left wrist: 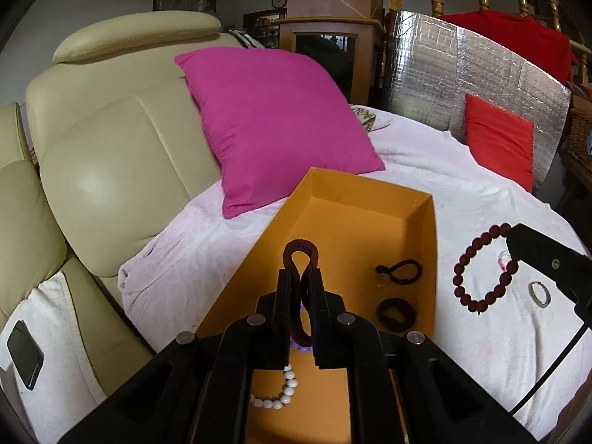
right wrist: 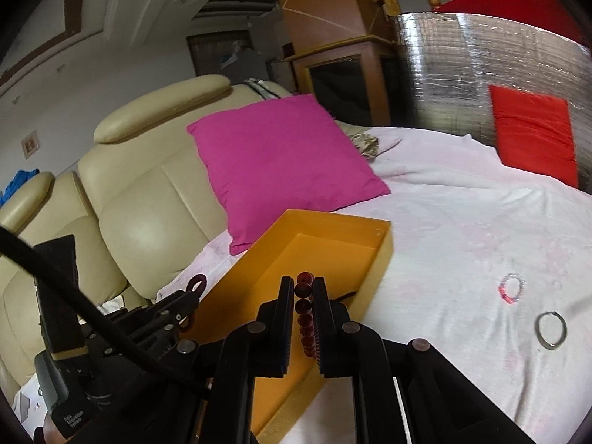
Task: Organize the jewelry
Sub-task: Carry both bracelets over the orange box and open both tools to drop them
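Left wrist view: left gripper [left wrist: 300, 277] clamped on dark red coiled band [left wrist: 299, 256], held above orange box [left wrist: 429, 244] on pale pink bedspread [left wrist: 481, 351]. Inside box: two black hair ties [left wrist: 397, 269], white bead bracelet [left wrist: 283, 394]. Right wrist view: right gripper [right wrist: 304, 288] pinching dark red bead bracelet [right wrist: 304, 301], poised over near edge of same box. On bedspread to right: small pink-and-clear ring [right wrist: 512, 288] and metal ring [right wrist: 552, 330], near each other, apart from box.
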`<state>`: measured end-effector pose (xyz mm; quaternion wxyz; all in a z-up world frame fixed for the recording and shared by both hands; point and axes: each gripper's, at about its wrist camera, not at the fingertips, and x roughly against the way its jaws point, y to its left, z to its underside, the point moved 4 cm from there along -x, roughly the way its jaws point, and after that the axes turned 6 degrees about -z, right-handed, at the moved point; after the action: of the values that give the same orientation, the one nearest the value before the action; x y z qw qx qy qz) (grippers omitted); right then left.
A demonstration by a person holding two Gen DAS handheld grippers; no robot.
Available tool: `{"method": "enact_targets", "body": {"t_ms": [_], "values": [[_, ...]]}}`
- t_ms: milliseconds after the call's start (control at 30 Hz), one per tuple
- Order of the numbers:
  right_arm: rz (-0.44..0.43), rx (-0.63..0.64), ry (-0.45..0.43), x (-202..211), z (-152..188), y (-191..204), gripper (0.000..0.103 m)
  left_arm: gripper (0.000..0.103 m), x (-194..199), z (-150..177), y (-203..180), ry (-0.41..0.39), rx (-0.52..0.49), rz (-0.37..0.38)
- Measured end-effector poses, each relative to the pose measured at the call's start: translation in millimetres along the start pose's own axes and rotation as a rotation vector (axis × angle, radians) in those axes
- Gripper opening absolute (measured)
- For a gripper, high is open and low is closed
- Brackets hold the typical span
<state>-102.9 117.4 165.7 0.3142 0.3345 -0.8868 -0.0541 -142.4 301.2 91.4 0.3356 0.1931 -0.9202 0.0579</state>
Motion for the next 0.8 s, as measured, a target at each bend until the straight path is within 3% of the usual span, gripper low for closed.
{"method": "enact_targets", "body": {"t_ms": [800], "values": [[-0.04, 0.044, 0.163, -56, 40, 20, 0.011, 0.009, -30, 18, 23, 0.065, 0.007, -0.037]]}}
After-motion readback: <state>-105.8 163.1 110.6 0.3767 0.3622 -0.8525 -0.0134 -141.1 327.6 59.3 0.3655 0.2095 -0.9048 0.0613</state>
